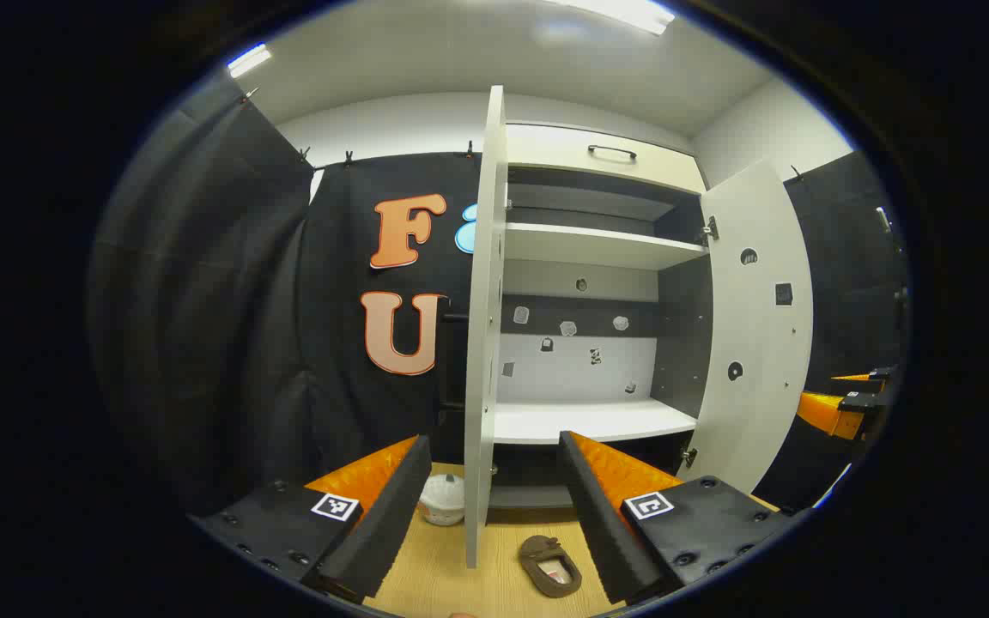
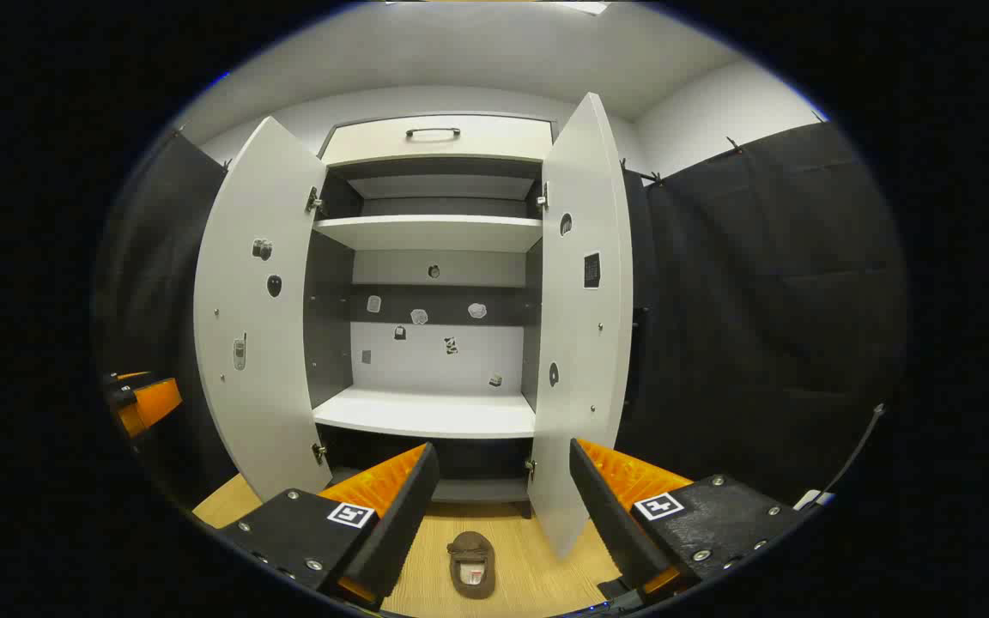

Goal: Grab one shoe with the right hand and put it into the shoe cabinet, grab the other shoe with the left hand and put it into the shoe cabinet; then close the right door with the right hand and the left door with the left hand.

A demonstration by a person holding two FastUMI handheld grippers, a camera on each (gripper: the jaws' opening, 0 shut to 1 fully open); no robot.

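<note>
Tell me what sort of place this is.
Likely a staged recording booth rather than a home: black cloth wall hangs beside a white shoe cabinet with both doors open, and a brown shoe lies on the wood floor.

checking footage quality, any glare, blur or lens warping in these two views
Left gripper view: ceiling light blows out to glare, the cabinet's left door bows from fisheye, brown shoe reads sharp. Right gripper view: even light, both doors curve outward, the lowest cabinet bay sits in deep shadow.
</note>
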